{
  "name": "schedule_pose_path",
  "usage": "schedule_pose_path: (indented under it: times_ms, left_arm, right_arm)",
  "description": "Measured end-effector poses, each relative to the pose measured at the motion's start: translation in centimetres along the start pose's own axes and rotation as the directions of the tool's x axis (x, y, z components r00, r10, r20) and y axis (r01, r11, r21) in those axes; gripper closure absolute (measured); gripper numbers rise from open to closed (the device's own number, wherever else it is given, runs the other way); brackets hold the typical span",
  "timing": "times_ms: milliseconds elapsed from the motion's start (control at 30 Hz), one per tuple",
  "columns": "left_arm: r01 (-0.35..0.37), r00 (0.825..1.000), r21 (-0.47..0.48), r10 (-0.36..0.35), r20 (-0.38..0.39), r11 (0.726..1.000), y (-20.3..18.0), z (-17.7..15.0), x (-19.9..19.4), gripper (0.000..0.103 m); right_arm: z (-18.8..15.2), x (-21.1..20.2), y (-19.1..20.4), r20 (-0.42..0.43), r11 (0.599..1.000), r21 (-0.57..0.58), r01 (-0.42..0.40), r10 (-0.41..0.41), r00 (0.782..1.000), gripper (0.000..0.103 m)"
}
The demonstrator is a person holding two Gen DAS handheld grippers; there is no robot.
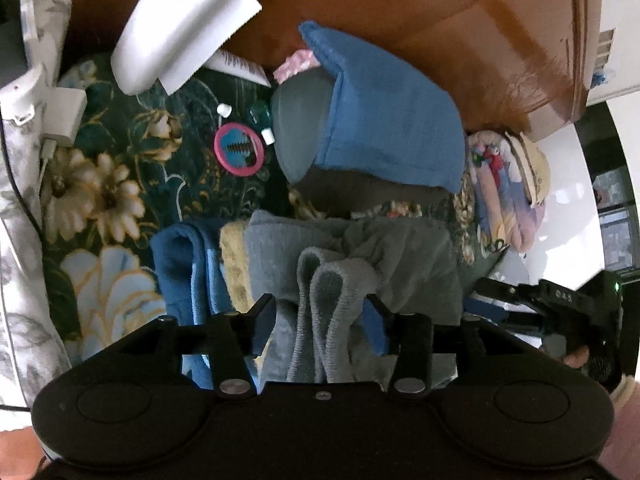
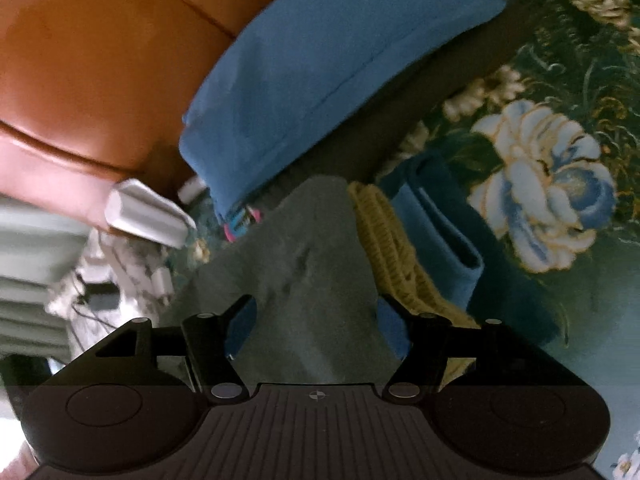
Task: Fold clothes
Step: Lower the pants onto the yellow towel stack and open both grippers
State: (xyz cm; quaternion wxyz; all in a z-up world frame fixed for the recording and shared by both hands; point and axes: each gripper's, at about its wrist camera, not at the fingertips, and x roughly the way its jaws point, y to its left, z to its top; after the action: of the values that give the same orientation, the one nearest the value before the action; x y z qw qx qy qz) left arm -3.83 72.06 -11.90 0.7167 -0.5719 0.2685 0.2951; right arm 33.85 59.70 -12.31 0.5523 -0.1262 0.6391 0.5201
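Left tongs (image 1: 320, 306) half spread, with bunched folds of the grey cloth (image 1: 332, 280) sitting right between the fingers. Can't tell if actually pinching or just straddling it. Same story for the right tongs (image 2: 314, 308): spread wider, grey cloth filling the whole gap, blurry enough that grip vs no grip is anyone's guess. Cloth itself lying heaped on the bed, partly over a yellow knit piece (image 1: 232, 264) with a dark blue folded piece (image 1: 180, 256) just beside that.

Risks, as a guess: if loose on one side and snagged on the other, lifting away drags the fold open and wrecks it. Could also catch the yellow knit underneath and pull both up together. Small clutter nearby too, like a pink ring (image 1: 239, 149) and a white charger (image 1: 68, 112), easy to sweep along with a dragged hem.

Surface: dark green flowery bedspread (image 1: 120, 184), soft, so nothing stays crisp. Blue towel (image 1: 384, 104) folded further back, colourful stack (image 1: 496, 184) off to the side, brown padded headboard (image 1: 400, 0) behind.
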Motion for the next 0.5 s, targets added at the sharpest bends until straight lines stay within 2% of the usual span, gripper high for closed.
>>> schedule_pose_path:
  times_ms: [233,267,300,500]
  left_arm:
    - [0.020,0.999,0.024,-0.021,0.027,1.000,-2.0,-1.5,-2.1,0.051]
    - [0.025,0.999,0.030,-0.026,0.030,0.999,-2.4,-1.8,-2.4,0.050]
    - [0.029,0.999,0.037,-0.030,0.034,0.999,-2.8,-2.2,-2.7,0.047]
    - [0.057,0.997,0.087,-0.060,0.042,0.995,-5.4,-4.8,-4.4,0.035]
  right_arm:
    - [-2.3,-4.2,0.8,0.084,0.999,-0.022,-0.031,0.033,0.996,0.036]
    - [-2.9,-4.8,1.0,0.095,0.999,-0.025,-0.041,0.043,0.995,0.025]
    - [-3.4,-5.3,1.1,0.106,0.998,-0.028,-0.051,0.054,0.993,0.020]
    - [-7.2,-8.6,2.3,0.163,0.995,-0.053,-0.087,0.095,0.982,0.013]
